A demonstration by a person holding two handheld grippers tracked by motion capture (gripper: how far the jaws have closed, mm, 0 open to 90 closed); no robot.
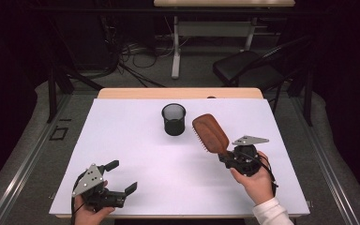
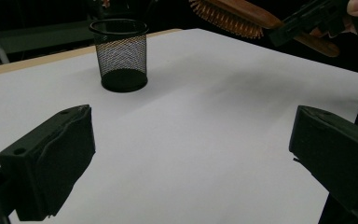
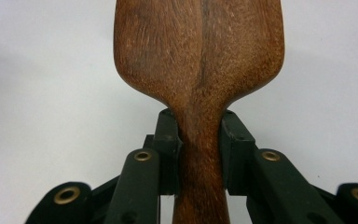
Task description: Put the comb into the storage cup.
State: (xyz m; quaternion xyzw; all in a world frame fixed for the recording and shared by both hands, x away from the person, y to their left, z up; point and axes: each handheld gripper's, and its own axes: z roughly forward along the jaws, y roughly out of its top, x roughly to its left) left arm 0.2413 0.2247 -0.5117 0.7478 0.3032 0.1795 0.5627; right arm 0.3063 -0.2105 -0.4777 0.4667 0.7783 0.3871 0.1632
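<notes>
A white-topped table (image 1: pixel 136 159) with a wooden far edge carries a black mesh cup (image 1: pixel 174 119)

The brush (image 3: pixel 199 70) is brown wood with dark grain lines, smooth and a little shiny. The cup (image 2: pixel 120 53), at 11 o'clock from the brush, is black metal mesh full of tiny holes. The table (image 1: pixel 168 173) top looks like white paper, flat and matt. The right gripper (image 3: pixel 199 154) is matt black plastic with small brass rings.
</notes>
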